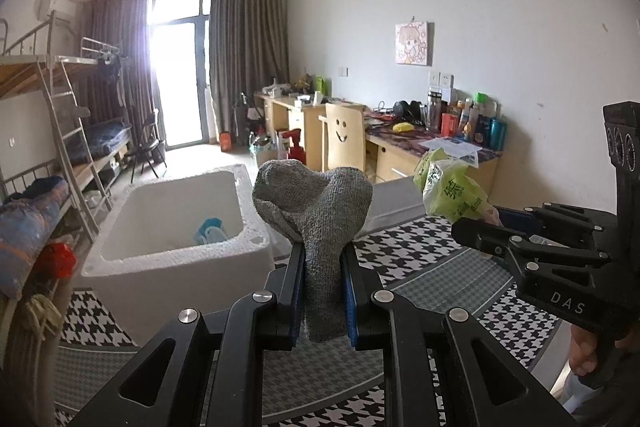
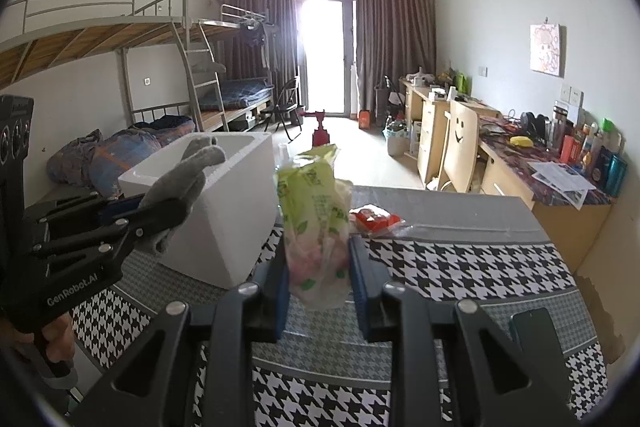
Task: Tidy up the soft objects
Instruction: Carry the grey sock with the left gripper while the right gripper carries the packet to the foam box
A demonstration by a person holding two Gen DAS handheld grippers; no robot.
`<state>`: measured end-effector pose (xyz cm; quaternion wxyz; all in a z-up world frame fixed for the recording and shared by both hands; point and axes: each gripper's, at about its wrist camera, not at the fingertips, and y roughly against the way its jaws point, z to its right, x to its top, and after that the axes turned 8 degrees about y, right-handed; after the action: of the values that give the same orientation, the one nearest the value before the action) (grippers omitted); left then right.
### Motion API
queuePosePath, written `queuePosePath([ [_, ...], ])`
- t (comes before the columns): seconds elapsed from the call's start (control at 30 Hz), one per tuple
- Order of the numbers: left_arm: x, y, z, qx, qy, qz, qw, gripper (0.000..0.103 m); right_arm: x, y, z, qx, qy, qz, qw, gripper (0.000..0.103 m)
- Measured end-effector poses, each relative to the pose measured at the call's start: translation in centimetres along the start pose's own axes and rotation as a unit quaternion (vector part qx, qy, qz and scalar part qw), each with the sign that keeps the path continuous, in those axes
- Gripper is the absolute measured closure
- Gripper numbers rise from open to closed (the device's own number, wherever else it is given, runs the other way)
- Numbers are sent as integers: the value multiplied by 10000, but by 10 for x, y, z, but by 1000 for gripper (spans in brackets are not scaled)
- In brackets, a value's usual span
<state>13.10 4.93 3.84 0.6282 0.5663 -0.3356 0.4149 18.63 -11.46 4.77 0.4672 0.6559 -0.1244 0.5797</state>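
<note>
So my left gripper point(image 1: 323, 277) is clamped on a gray knit sock point(image 1: 316, 211), both pads squeezing its lower part while the bunched top flops out above the fingertips. It's held up in the air just beside the white foam box point(image 1: 176, 227), near the box's right wall, not touching it as far as I can see. The box sits at the left edge of the table point(image 1: 448, 267) with the houndstooth cloth, and there's something blue and white point(image 1: 209, 230) lying inside, too small for me to say what.

My right gripper point(image 2: 320, 269) is closed around a green plastic bag point(image 2: 314, 223) with soft pinkish stuff in it, lifted off the cloth, just right of the box. Behind it, toward the far edge of the table, a small red packet point(image 2: 374, 219) lies flat in clear wrap. A dark phone point(image 2: 534, 327) rests near the right edge.
</note>
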Motion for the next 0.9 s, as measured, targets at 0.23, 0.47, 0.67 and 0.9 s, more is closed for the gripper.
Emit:
queuePosePath([
  [0.23,6,3,-5,91,5,104,9999,85,8,-2,0,36,31,50,10000,72],
  [0.47,17,6,-10,226,-11,249,9994,85,17,-5,3,110,-8,123,9999,72],
  [0.67,24,7,-16,346,47,349,9988,85,26,-8,-1,148,4,176,9997,72],
  [0.9,30,10,-26,491,102,434,9978,85,35,-10,-5,208,56,247,9995,72],
])
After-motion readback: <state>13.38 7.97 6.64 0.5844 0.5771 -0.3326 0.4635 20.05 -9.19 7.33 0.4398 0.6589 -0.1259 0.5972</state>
